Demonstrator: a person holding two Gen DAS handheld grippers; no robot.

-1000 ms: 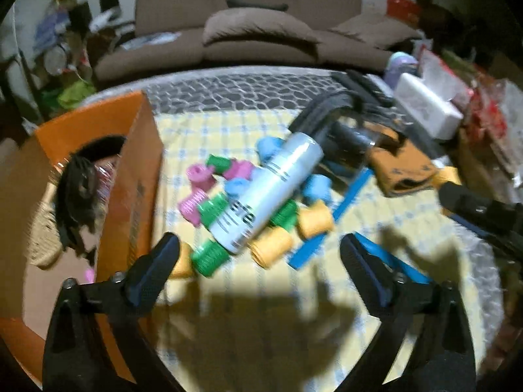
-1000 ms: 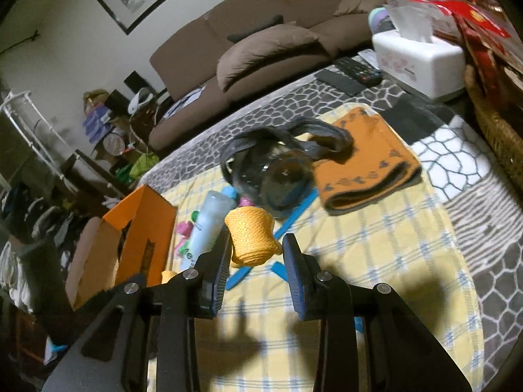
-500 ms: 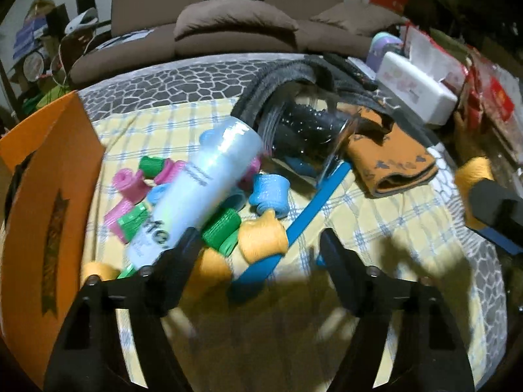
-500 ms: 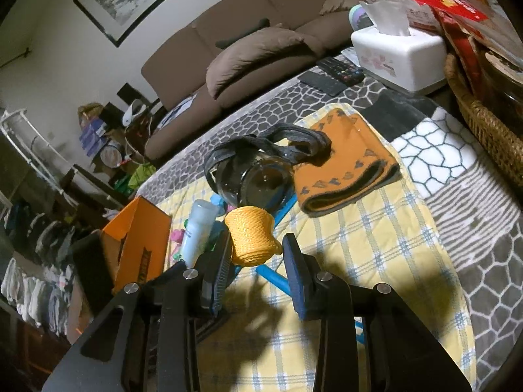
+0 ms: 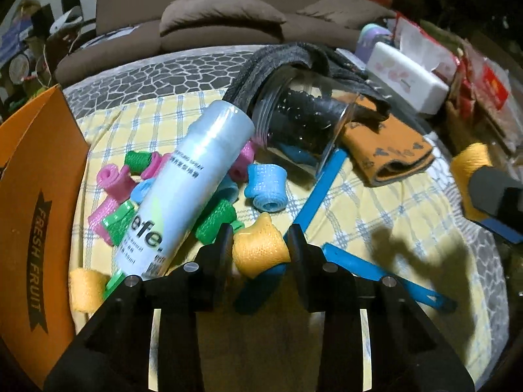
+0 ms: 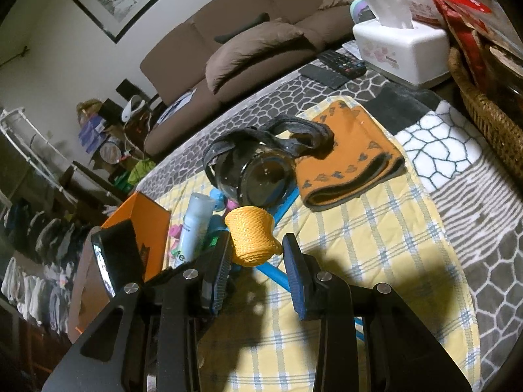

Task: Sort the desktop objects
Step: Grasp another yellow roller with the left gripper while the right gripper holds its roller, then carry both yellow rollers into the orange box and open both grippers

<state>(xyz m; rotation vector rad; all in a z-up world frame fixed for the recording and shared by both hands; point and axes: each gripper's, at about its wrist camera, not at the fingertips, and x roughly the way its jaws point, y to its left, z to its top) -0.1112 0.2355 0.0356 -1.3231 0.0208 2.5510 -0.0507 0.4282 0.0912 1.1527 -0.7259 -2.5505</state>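
A pile of mesh hair rollers, pink, green, blue (image 5: 266,187) and yellow, lies on the yellow checked cloth under a white spray bottle (image 5: 183,189). My left gripper (image 5: 260,241) is closing on a yellow roller (image 5: 258,256) at the pile's near edge, and both pads touch its sides. My right gripper (image 6: 256,248) is shut on another yellow roller (image 6: 251,235) and holds it above the cloth. That roller (image 5: 470,163) also shows at the right edge of the left wrist view.
An orange "Fresh Fruit" box (image 5: 36,202) stands open on the left. A glass jar (image 5: 304,124) lies on its side behind the pile, with blue strips (image 5: 322,189) and a folded orange cloth (image 5: 389,150) beside it. A tissue box (image 6: 402,52) and wicker basket (image 6: 483,104) stand far right.
My left gripper moved down and right from the box side to the pile, and its wide jaws narrowed onto a yellow roller. The right gripper kept still with its roller.
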